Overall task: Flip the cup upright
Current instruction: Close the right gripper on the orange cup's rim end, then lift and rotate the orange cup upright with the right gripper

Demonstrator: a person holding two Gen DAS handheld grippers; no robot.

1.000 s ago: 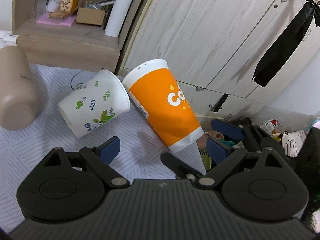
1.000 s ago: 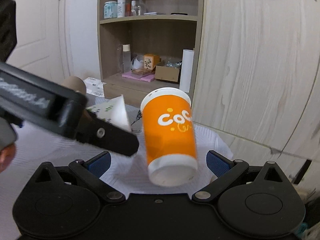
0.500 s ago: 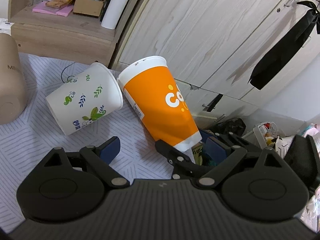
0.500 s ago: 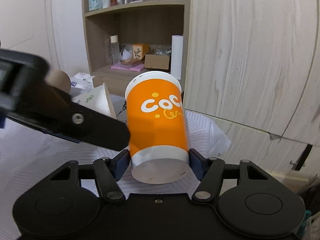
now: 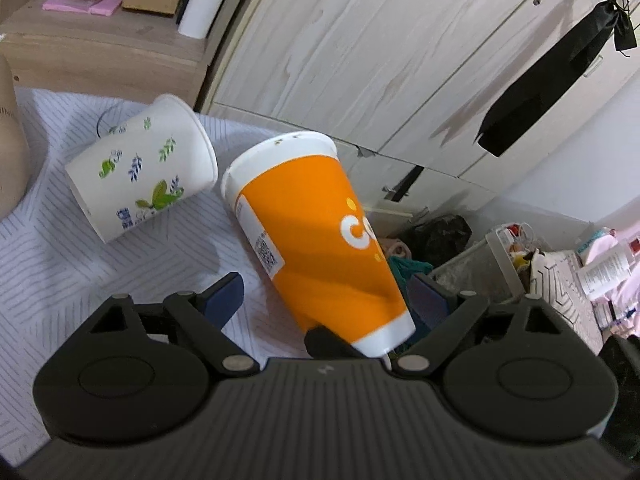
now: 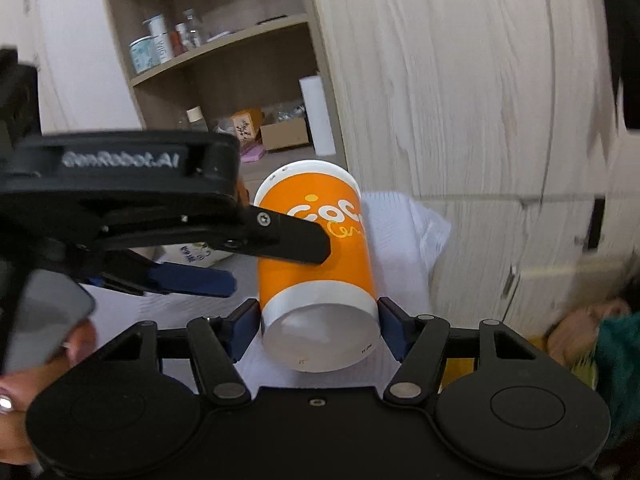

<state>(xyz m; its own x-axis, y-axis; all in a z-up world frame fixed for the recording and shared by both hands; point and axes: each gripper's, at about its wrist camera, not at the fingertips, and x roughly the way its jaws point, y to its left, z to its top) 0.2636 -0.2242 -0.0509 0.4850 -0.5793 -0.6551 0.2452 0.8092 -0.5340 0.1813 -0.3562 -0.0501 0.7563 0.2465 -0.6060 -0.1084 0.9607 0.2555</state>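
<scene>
Orange cup [image 6: 316,248] tilted over the bench cloth [image 5: 48,264], base clamped in right hand-held gripper [image 6: 318,328], left hand-held gripper [image 5: 320,300] spread apart; thin paper wall likely light, crushable—grip gently near stiffer base.

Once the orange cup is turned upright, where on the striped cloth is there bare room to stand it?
Bare cloth lies on the near side, bordered by the white leaf-print cup, the tan cup and the left gripper. It is crowded between the white cup's rim and the orange cup, which the right gripper holds at its base. The cloth's edge near the cabinet is risky.
</scene>
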